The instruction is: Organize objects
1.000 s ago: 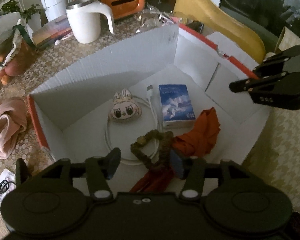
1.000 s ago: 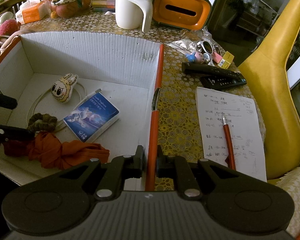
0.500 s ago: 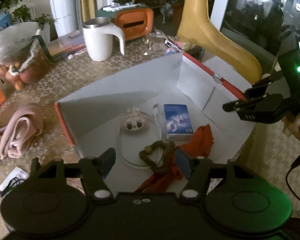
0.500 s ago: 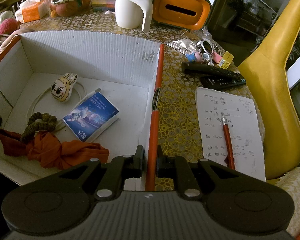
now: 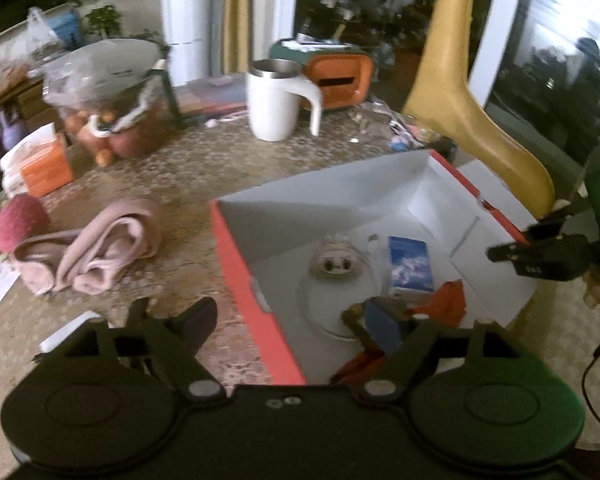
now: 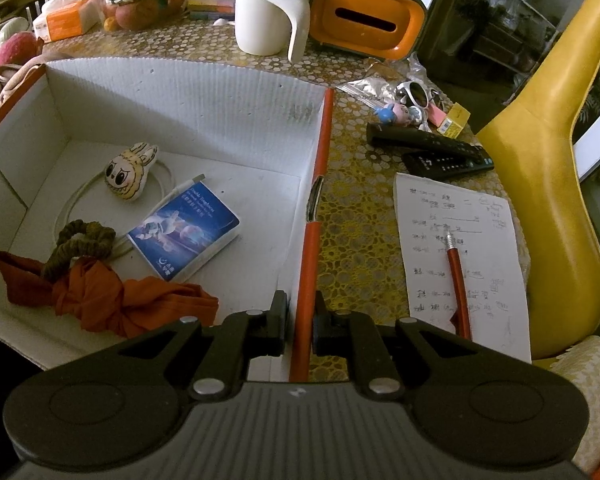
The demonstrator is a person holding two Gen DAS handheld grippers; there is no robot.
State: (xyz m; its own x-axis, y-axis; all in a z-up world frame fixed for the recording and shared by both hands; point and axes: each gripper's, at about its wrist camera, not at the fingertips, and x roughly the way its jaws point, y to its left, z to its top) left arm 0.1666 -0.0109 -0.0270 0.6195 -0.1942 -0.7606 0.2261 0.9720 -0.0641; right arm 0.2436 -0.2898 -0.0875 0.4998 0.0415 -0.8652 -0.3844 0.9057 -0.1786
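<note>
An open white cardboard box with orange rims holds a bunny-face toy, a white cable, a blue tissue pack, a brown scrunchie and an orange cloth. My right gripper is shut on the box's orange right wall; it also shows in the left wrist view. My left gripper is open and empty, raised above the box's left rim.
A pink rolled cloth lies left of the box. A white mug, orange tissue holder, bag of fruit, remotes, sunglasses, a notepad with red pen, and a yellow chair surround it.
My left gripper has lifted out of the box and swung left, away from the scrunchie and orange cloth, which stay inside. The right gripper has not moved.
</note>
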